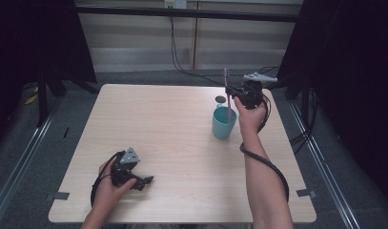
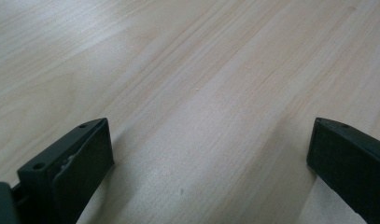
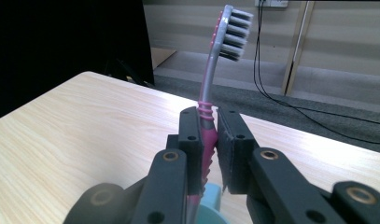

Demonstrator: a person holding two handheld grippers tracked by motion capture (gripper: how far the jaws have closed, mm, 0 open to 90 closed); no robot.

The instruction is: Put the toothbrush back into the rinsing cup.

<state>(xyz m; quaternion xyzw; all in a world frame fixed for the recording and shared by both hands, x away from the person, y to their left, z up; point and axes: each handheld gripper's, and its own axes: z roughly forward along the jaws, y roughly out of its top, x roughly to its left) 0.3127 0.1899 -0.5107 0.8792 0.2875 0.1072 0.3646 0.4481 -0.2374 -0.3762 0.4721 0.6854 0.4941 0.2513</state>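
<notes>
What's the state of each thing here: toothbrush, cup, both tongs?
toothbrush: upright, bristles up, handle end down in the cup, clamped by the right tongs.
cup: upright on the table, open top, toothbrush handle inside.
right tongs: shut on the toothbrush, above the cup.
left tongs: open, nothing between them, low over bare table.
</notes>
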